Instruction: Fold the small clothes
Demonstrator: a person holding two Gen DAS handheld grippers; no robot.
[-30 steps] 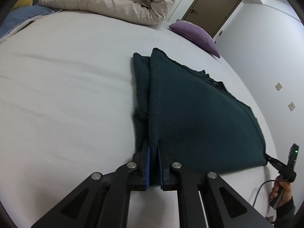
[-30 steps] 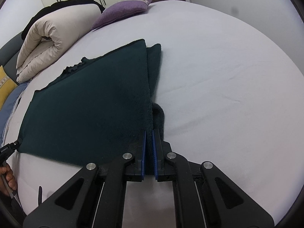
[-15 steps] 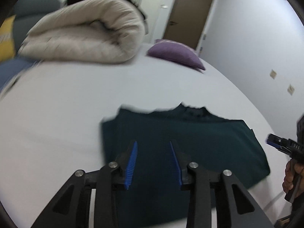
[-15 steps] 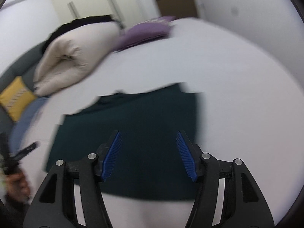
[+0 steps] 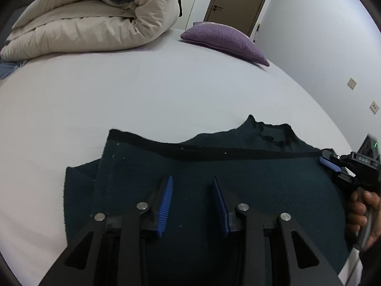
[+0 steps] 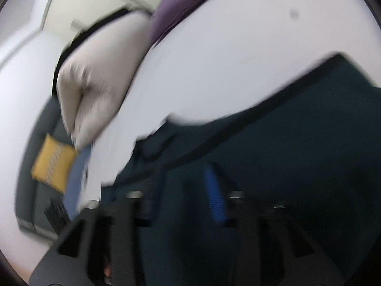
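On the bed, the sweater now lies folded and released. Both grippers, left and right, have backed off; fingers narrowing, empty.

Both wrist cameras look down, close over the same dark garment.

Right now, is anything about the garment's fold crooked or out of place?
Yes. The dark green garment is folded unevenly: at its left end a lower layer sticks out past the top layer, and the collar pokes beyond the far edge. Nothing looks damaged.
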